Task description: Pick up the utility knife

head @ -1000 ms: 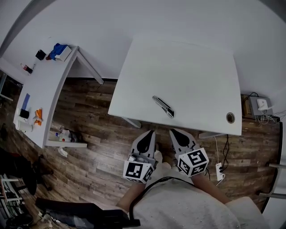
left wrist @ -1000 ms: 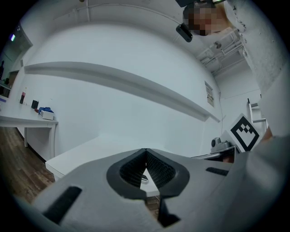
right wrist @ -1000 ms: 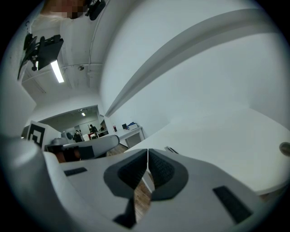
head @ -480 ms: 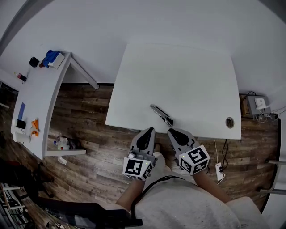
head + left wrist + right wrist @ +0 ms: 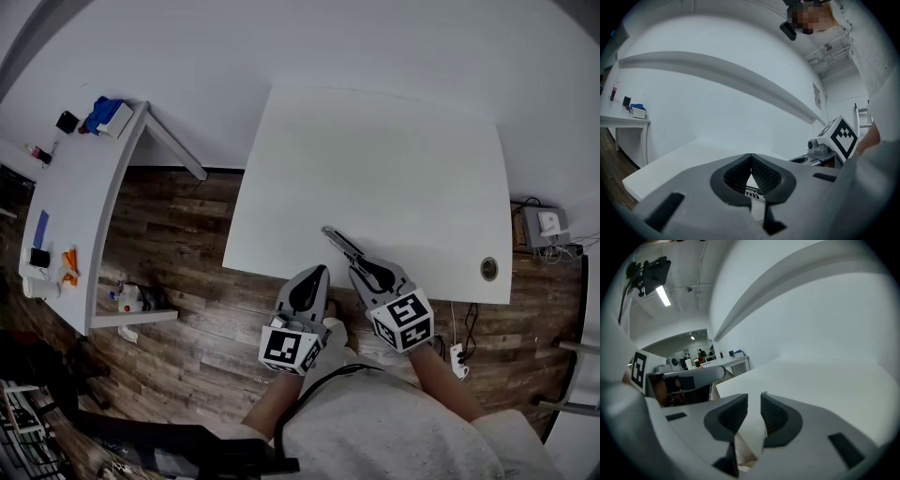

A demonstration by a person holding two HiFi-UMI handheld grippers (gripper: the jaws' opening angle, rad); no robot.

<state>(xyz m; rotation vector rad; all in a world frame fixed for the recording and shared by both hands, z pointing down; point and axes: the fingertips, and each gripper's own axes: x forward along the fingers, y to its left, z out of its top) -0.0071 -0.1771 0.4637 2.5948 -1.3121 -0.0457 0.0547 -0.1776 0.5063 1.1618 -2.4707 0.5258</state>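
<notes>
The utility knife, dark with a silver blade housing, lies slantwise near the front edge of the white table. My right gripper reaches over that edge, its tips right at the knife's near end. In the right gripper view its jaws stand a little apart; they have just been opening, with nothing between them. My left gripper hovers just short of the table edge, left of the knife, shut and empty. A ridged bit of the knife shows under its tips.
A second white desk with small items stands at the left across a strip of wooden floor. The table has a cable hole at its front right. A grey box and cables lie on the floor at the right.
Both grippers have moved forward toward the table. The right one's tips now overlap the front edge by the knife, and its jaws have parted. The left stays shut.
</notes>
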